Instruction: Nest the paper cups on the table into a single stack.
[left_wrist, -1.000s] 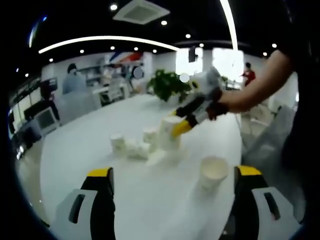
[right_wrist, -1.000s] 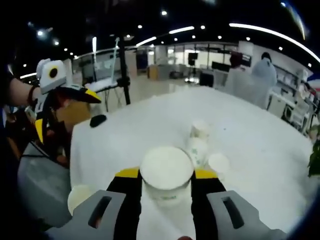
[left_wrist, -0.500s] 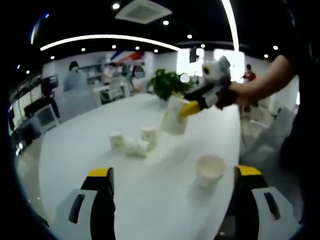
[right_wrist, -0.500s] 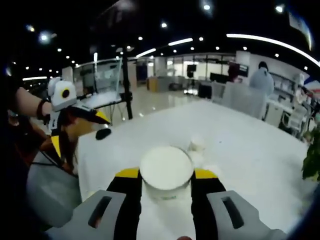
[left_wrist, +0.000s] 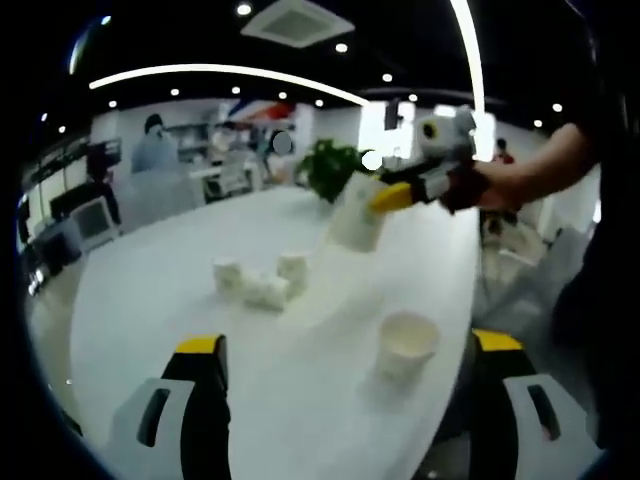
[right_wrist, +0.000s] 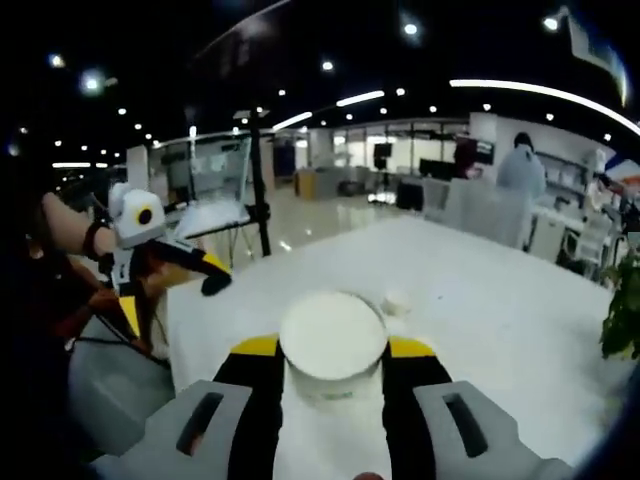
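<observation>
Two yellow-tipped jaws of your right gripper (right_wrist: 333, 365) are clamped on a white paper cup (right_wrist: 332, 345), one jaw against each side of its wall. In the right gripper view you look straight down into the cup's round open mouth; its inside is plain and pale, the rim a clean circle, and it sits upright between the jaws. In the left gripper view that same right gripper (left_wrist: 392, 198) reaches in from the right, carrying the cup (left_wrist: 357, 215) tilted and lifted clear above the white table (left_wrist: 150, 300).

Your left gripper (left_wrist: 345, 345) has its jaws spread wide with nothing between them. Just ahead of it, nearer the right jaw, a single paper cup (left_wrist: 405, 345) stands upright on the table, mouth up, white and slightly tapered toward its base. Farther along the table, a cluster of small cups (left_wrist: 258, 282) sits close together; some look upright and at least one seems to lie on its side, though the blur makes that hard to tell. In the right gripper view, one small cup (right_wrist: 396, 301) shows beyond the held cup's rim, and your left gripper (right_wrist: 170, 270) hangs at the table's (right_wrist: 500, 330) left edge.

Behind the table stands a green potted plant (left_wrist: 335, 170), with people and desks in the office beyond.
</observation>
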